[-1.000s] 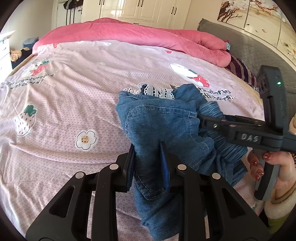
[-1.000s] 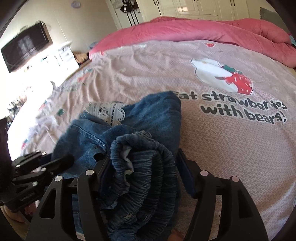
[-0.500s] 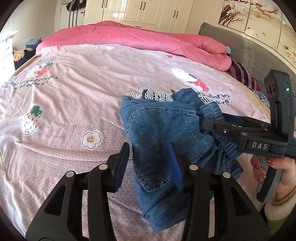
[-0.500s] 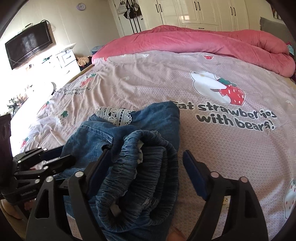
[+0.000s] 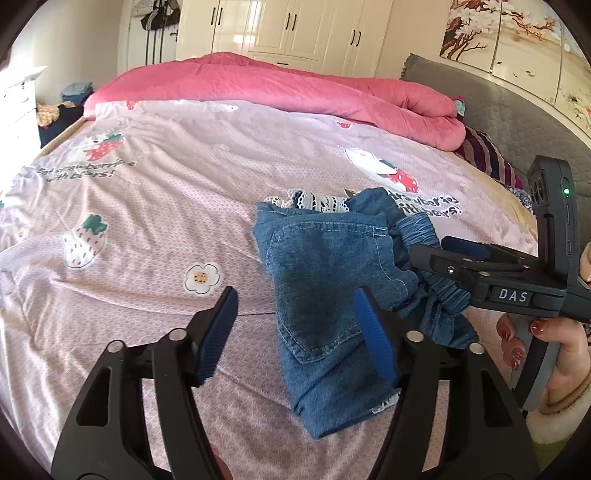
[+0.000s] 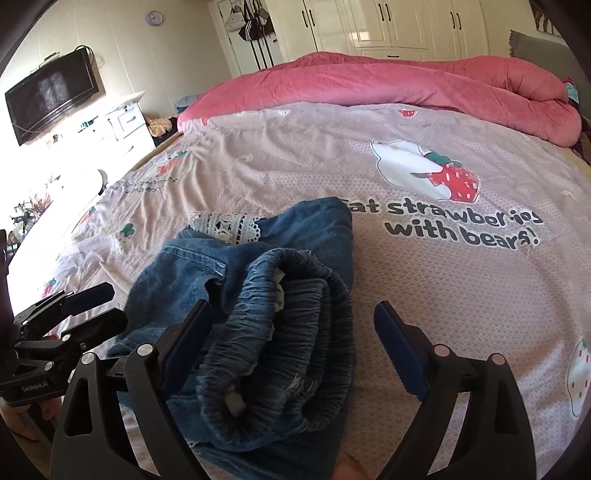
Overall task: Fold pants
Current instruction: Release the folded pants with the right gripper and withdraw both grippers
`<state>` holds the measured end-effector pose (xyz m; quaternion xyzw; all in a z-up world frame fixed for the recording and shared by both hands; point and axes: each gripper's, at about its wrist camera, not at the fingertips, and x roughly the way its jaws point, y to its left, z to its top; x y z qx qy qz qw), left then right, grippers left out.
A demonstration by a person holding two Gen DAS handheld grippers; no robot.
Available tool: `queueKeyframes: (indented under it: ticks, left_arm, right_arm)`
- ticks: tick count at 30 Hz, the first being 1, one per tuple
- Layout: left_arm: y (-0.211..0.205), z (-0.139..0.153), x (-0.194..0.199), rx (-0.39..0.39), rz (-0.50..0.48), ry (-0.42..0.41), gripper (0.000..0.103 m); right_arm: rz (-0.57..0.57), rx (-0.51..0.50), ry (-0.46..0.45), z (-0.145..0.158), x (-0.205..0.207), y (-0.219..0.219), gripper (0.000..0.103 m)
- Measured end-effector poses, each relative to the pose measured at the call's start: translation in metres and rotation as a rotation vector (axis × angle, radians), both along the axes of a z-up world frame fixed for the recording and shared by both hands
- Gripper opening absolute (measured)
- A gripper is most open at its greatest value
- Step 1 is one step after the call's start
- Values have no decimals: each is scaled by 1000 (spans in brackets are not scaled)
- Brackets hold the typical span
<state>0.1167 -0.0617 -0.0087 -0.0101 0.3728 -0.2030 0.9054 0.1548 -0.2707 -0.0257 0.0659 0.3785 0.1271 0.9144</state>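
The blue denim pants (image 5: pixel 332 280) lie bunched in a folded heap on the pink strawberry-print bedsheet (image 5: pixel 147 206), with white lace trim (image 5: pixel 314 201) at the far edge. In the right wrist view the pants (image 6: pixel 266 310) show their gathered elastic waistband (image 6: pixel 291 332) on top. My left gripper (image 5: pixel 299 328) is open, its right finger over the denim's near corner, holding nothing. My right gripper (image 6: pixel 291 339) is open and straddles the waistband roll without gripping it. It also shows in the left wrist view (image 5: pixel 469 258) at the heap's right side, and the left gripper shows in the right wrist view (image 6: pixel 92 306).
A rolled pink duvet (image 5: pixel 295 88) lies across the far side of the bed. A grey headboard (image 5: pixel 491 99) and striped pillow (image 5: pixel 484 155) are at the right. White wardrobes (image 5: pixel 288 29) stand behind. A wall TV (image 6: pixel 51 96) and white drawers (image 6: pixel 125 125) are at the left.
Both grippers were shut on the denim a second ago; both have opened, let the pants drop onto the sheet, and drawn back slightly.
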Motion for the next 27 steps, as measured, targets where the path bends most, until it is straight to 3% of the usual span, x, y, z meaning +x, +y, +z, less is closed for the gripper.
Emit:
queueKeyframes:
  ticks: [11,17,27]
  left_arm:
    - [11,10,-23,-28,34,-11,85]
    - [13,14,-37,-28,47,-18,93]
    - [17,21,-60,-17,82,-31,93]
  right_arm:
    - [-6,14,-69,19,-29,3,95]
    - [4,0,-98,27,-47,6,98]
    - [0,-2,-112,36,-70,4,98]
